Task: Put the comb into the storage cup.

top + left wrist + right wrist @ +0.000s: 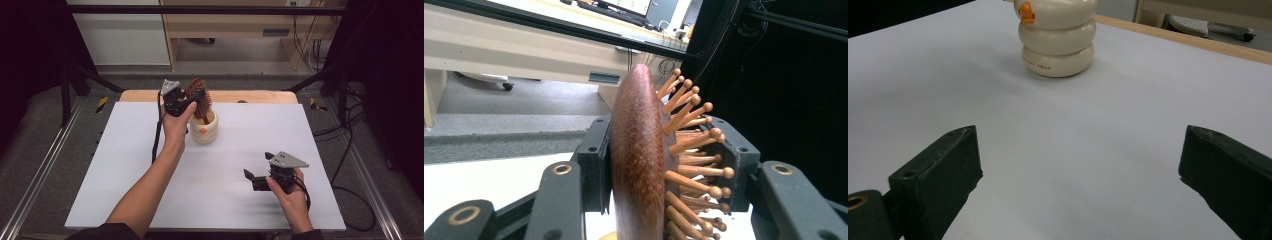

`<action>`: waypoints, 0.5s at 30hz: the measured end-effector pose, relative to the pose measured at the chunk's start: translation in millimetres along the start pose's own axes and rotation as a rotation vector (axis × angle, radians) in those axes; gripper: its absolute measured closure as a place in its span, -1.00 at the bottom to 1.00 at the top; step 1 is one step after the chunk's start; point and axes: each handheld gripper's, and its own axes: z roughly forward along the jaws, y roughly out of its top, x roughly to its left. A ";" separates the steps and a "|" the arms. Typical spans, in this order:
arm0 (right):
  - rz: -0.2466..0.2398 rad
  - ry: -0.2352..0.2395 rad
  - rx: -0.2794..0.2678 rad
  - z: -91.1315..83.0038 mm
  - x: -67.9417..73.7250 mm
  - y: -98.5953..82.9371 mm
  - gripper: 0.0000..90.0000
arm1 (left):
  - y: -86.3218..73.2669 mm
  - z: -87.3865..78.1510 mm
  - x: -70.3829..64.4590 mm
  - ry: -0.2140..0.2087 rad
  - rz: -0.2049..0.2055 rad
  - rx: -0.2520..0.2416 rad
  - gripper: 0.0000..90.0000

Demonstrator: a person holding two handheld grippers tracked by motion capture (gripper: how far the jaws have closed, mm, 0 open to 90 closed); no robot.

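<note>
**Brush over cup: tip risk**

Nearest the cam, my right gripper sat idle w/ jaws wide apart, by the table's near right corner. My left gripper was clamped on the wooden hairbrush, head up, handle down in the cream holder near the far edge. Risk as I judged it: nothing steadied the holder, so a sideways drag could've tipped it; the pins' side gave poor grip, so the brush might've twisted.

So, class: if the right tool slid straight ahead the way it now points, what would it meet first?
Probably the cream holder: in the right gripper view it stands ahead between the open jaws of the right tool, bare white table before it. Depth is uncertain.
</note>
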 end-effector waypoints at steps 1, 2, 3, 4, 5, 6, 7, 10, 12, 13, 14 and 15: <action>0.000 0.000 0.000 0.0 0.0 0.0 -0.91 | -0.3 0.1 0.0 -0.001 0.000 0.002 0.11; 0.000 0.000 0.000 0.1 0.0 0.0 -0.91 | -0.7 0.3 0.0 -0.002 0.000 0.002 0.11; 0.001 0.000 0.001 0.1 0.0 0.0 -0.91 | -0.9 0.3 0.0 -0.001 -0.001 0.001 0.11; 0.000 0.000 0.001 0.1 0.1 0.0 -0.91 | -1.0 0.4 0.0 -0.002 -0.002 0.002 0.11; 0.000 0.000 0.001 0.1 0.2 0.0 -0.91 | -1.0 0.5 0.0 -0.002 -0.003 0.001 0.11; -0.001 -0.001 0.001 0.2 0.2 0.0 -0.91 | -1.1 0.6 0.0 -0.003 -0.003 0.001 0.11; -0.002 -0.001 0.001 0.4 0.1 -0.1 -0.91 | -1.2 0.7 0.1 -0.005 -0.004 0.001 0.10; -0.001 -0.001 0.006 0.6 0.0 -0.4 -0.91 | -1.6 0.7 0.3 -0.006 -0.008 0.000 0.11; -0.001 -0.001 0.006 0.7 0.2 -0.3 -0.91 | -1.7 0.7 0.3 -0.006 -0.009 0.000 0.10; -0.001 -0.001 0.007 0.8 0.4 -0.3 -0.91 | -1.7 0.8 0.2 -0.007 -0.010 0.000 0.10; -0.001 -0.001 0.008 0.8 0.4 -0.3 -0.91 | -1.9 0.8 0.2 -0.008 -0.012 0.000 0.10; -0.001 -0.001 0.008 0.8 0.4 -0.3 -0.91 | -2.1 0.9 0.0 -0.011 -0.013 -0.001 0.10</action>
